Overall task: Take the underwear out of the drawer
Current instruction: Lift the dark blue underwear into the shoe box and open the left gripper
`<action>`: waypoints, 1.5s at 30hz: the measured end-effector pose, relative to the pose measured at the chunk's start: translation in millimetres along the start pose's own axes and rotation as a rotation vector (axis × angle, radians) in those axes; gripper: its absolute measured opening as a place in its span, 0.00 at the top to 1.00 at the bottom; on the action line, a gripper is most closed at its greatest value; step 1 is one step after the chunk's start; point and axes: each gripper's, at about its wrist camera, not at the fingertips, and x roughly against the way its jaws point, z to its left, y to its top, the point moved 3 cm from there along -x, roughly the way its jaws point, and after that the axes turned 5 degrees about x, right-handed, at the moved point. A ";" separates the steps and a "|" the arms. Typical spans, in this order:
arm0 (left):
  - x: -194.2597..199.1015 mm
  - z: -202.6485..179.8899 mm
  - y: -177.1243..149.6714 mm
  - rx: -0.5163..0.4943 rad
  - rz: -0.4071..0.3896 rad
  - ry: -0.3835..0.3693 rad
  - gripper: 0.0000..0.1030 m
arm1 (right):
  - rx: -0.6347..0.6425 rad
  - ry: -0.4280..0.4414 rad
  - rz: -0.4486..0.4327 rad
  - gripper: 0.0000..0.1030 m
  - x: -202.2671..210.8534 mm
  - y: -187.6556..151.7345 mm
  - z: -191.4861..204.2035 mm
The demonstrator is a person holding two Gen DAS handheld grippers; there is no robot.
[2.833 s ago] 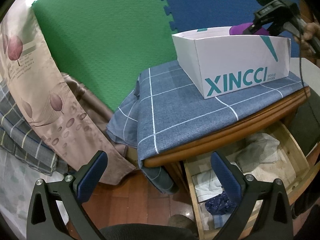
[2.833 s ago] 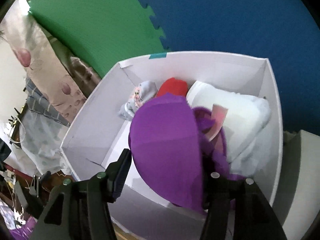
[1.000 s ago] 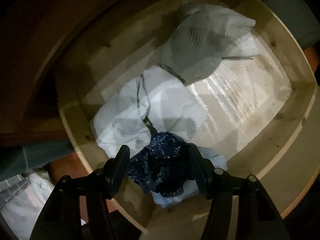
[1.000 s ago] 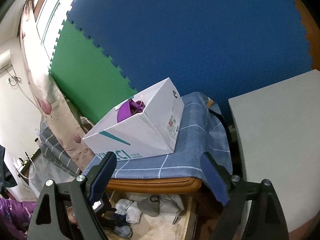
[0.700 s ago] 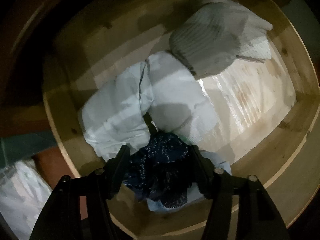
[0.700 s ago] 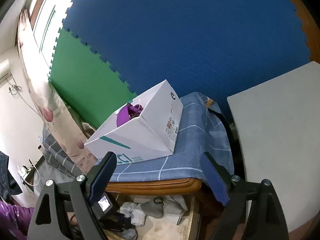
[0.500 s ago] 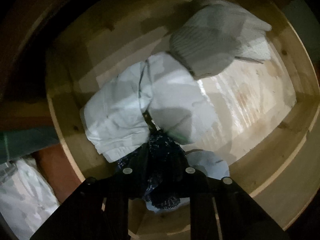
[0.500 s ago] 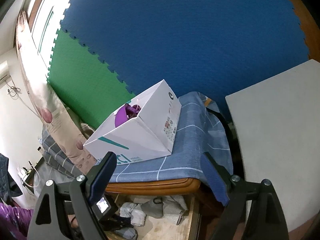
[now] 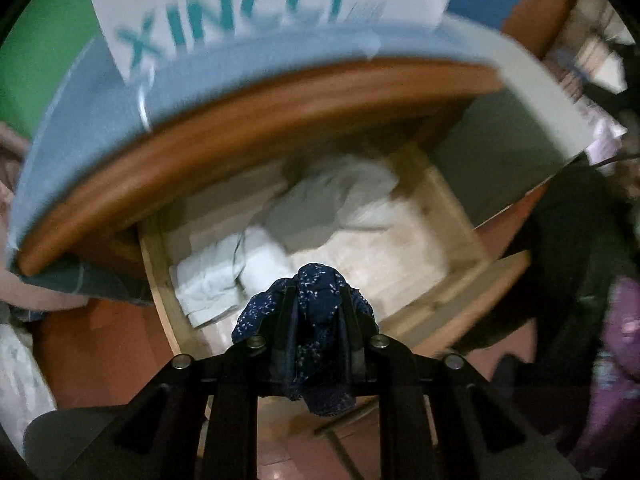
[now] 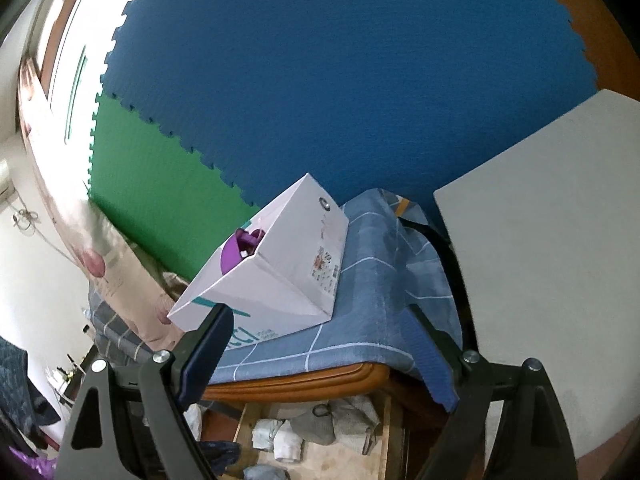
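Note:
My left gripper (image 9: 316, 300) is shut on navy patterned underwear (image 9: 316, 280), which hangs bunched between and below its fingers, lifted above the open wooden drawer (image 9: 472, 280). White folded garments (image 9: 224, 272) and a grey one (image 9: 320, 212) lie in the drawer. My right gripper (image 10: 320, 340) stands open with nothing between its fingers, facing the white box (image 10: 280, 272) from the side. The drawer (image 10: 384, 440) shows at the bottom of the right wrist view, with pale clothes (image 10: 312, 428) inside. A dark cloth bundle (image 10: 218, 454) shows at the lower left of that view.
The white XINCCI box (image 9: 256, 8) stands on a blue checked cloth (image 10: 372, 288) over the wooden table (image 9: 240, 128); purple fabric (image 10: 236, 252) sticks out of it. A grey board (image 10: 552, 248) is on the right. Blue and green foam mats (image 10: 320, 80) cover the wall.
My left gripper closed on the navy underwear and rose out of the drawer with it, so the table edge and box came into view. The right gripper shifted only slightly.

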 end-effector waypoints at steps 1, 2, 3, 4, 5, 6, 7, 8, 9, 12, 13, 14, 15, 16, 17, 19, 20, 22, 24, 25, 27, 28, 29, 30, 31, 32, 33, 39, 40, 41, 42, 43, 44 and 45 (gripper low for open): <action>8.5 -6.9 6.1 -0.009 -0.024 -0.008 0.85 | -0.004 -0.001 -0.001 0.15 0.5 -0.1 -0.8; 20.0 -11.2 10.5 -0.019 -0.045 -0.011 0.85 | -0.005 -0.002 -0.002 0.15 0.8 -0.1 -1.0; 27.3 -17.8 16.8 -0.028 -0.063 -0.015 0.85 | -0.003 -0.003 -0.003 0.15 1.1 -0.2 -0.6; 36.9 -23.8 22.0 -0.037 -0.085 -0.023 0.85 | 0.002 -0.006 -0.003 0.15 1.3 -0.4 0.3; 45.7 -27.6 28.7 -0.041 -0.106 -0.028 0.85 | 0.007 -0.008 -0.001 0.15 1.5 -0.7 1.0; 60.2 -27.6 35.5 -0.040 -0.128 -0.031 0.85 | 0.011 -0.010 0.001 0.15 1.0 -0.8 2.1; 69.2 -29.0 45.0 -0.035 -0.149 -0.037 0.85 | 0.016 -0.012 0.005 0.15 0.5 -1.0 3.2; 82.3 -27.9 53.9 -0.027 -0.170 -0.053 0.84 | 0.022 -0.014 0.008 0.15 0.0 -1.3 4.5; 94.2 -26.0 61.6 -0.020 -0.190 -0.070 0.84 | 0.026 -0.016 0.009 0.15 -0.2 -1.6 5.4; 129.1 -22.4 95.5 -0.014 -0.265 -0.069 0.84 | 0.028 -0.013 0.011 0.15 -0.6 -1.1 5.3; 136.9 -19.1 109.1 -0.011 -0.287 -0.061 0.84 | 0.025 -0.012 0.009 0.15 -0.5 -0.9 4.9; 144.6 -15.4 124.7 -0.004 -0.311 -0.049 0.84 | 0.019 -0.010 0.008 0.15 -0.2 -0.6 4.1; 150.9 -12.7 140.2 -0.006 -0.335 -0.032 0.84 | 0.016 -0.008 0.006 0.15 0.2 -0.8 3.6; 151.9 -12.1 152.2 -0.014 -0.351 -0.017 0.84 | 0.012 -0.006 0.004 0.15 0.6 -0.6 2.9; 154.4 -12.1 166.6 -0.024 -0.368 0.009 0.84 | 0.011 -0.005 0.003 0.15 0.8 -0.6 2.7; 152.4 -5.7 197.3 -0.034 -0.382 0.049 0.84 | 0.008 -0.005 0.003 0.15 0.8 -0.9 2.5; 147.6 -3.0 210.3 -0.033 -0.382 0.060 0.84 | 0.006 -0.004 0.003 0.15 0.6 -0.9 2.1; 133.1 2.9 234.2 -0.025 -0.364 0.084 0.84 | 0.006 -0.003 0.004 0.15 0.7 -1.0 2.4; 116.1 8.2 250.4 -0.027 -0.338 0.117 0.84 | 0.006 -0.003 0.004 0.15 0.7 -1.0 2.4; 103.5 12.9 258.2 -0.021 -0.322 0.140 0.83 | 0.005 -0.002 0.005 0.15 0.8 -1.2 2.1; 83.5 21.3 265.4 -0.011 -0.288 0.164 0.84 | 0.004 0.000 0.005 0.15 0.8 -1.2 1.6; 71.8 27.4 267.0 0.000 -0.268 0.173 0.83 | 0.003 0.002 0.005 0.15 0.9 -1.2 1.3; 63.8 32.4 269.7 0.009 -0.254 0.178 0.83 | 0.000 0.004 0.005 0.15 1.1 -1.2 0.7; 56.4 37.1 271.7 0.016 -0.240 0.180 0.83 | -0.002 0.006 0.005 0.15 1.4 -1.1 0.2; 49.1 41.3 273.9 0.023 -0.227 0.181 0.83 | -0.006 0.007 0.005 0.15 1.3 -1.2 -0.5; 44.3 43.6 274.9 0.025 -0.222 0.185 0.83 | -0.010 0.009 0.006 0.15 0.9 -0.9 -1.1; 40.6 45.7 275.6 0.027 -0.219 0.190 0.83 | -0.014 0.010 0.005 0.15 1.2 -0.8 -1.8; 25.7 57.2 280.7 0.048 -0.204 0.209 0.83 | -0.023 0.014 0.005 0.15 0.6 -1.5 -2.0; 24.2 58.1 281.3 0.052 -0.203 0.207 0.83 | -0.021 0.013 0.006 0.15 0.5 -1.7 -1.5; 23.5 58.7 281.1 0.055 -0.204 0.207 0.81 | -0.020 0.013 0.006 0.15 0.3 -1.8 -1.1; 23.5 59.1 281.4 0.058 -0.205 0.207 0.78 | -0.019 0.012 0.007 0.15 0.0 -1.7 -0.9; 25.7 58.5 280.5 0.061 -0.214 0.207 0.69 | -0.017 0.009 0.008 0.15 -0.3 -1.8 -0.5; 29.8 57.3 278.8 0.060 -0.240 0.206 0.63 | -0.015 0.006 0.010 0.15 -0.4 -1.8 -0.1; 33.1 56.4 277.7 0.056 -0.265 0.206 0.61 | -0.012 0.004 0.011 0.15 -0.4 -1.7 0.5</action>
